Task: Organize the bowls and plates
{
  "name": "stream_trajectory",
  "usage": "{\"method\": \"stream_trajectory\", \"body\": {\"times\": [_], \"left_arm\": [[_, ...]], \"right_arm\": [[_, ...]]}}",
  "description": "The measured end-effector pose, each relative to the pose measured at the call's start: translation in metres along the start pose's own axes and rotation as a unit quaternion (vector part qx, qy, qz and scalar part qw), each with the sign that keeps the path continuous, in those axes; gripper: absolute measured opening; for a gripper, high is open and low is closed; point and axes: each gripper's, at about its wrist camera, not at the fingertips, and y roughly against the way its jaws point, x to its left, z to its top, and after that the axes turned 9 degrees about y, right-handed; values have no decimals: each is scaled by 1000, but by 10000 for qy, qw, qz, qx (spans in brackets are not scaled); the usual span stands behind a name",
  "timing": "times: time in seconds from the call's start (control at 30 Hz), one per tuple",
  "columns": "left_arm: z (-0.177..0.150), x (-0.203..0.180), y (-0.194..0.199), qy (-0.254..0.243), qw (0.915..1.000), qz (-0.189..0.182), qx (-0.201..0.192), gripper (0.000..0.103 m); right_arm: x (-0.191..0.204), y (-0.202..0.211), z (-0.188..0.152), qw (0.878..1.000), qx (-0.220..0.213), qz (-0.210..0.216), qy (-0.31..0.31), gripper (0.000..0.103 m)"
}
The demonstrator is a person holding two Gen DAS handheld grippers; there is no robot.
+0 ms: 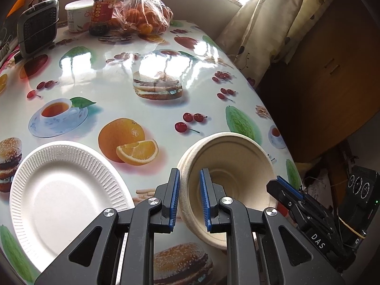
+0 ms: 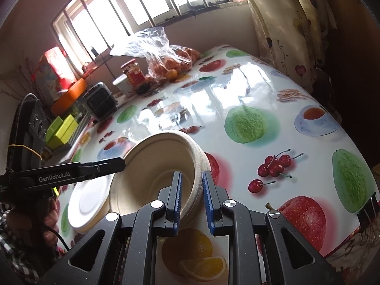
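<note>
I had two claws, and both pinched one stack of tan bowls (image 1: 228, 166). The rim lines showed about three bowls, tipped on their side. My left claw (image 1: 189, 198) held the rim with one finger inside and one outside. My right claw (image 2: 192, 199) held the other side of the rim the same way. One white paper plate (image 1: 61, 197) lay flat on the table (image 1: 147, 54), just left of my left claw. Far ahead stood one red jar (image 1: 103, 9), one white cup (image 1: 77, 15) and one bag of oranges (image 1: 144, 16).

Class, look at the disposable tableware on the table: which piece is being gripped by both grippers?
The beige pulp bowl: left gripper and right gripper each straddle its rim. The white ridged paper plate lies untouched on the table.
</note>
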Motion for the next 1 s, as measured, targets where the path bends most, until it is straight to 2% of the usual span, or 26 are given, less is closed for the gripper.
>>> {"method": "stream_trajectory", "body": {"times": [0.43,0.8,0.9,0.93,1.0], "left_arm": [[-1,-2,-2,-61,9999,71,-42,19],[-4,0,-8,-146,9993,343,-74,19],[-5,0,-8,-186,9990,401,-116,20],[-5,0,-8,-185,9990,392,-110,21],[-5,0,-8,-191,9989,395,-136,31]], "right_arm": [[-1,-1,0,10000,15,-14,1,18],[-4,-5,0,10000,32,-20,29,19],[-4,-6,-1,10000,44,-32,22,22],[-5,-7,-1,10000,55,-30,12,26],[-5,-9,-2,10000,73,-12,13,28]]}}
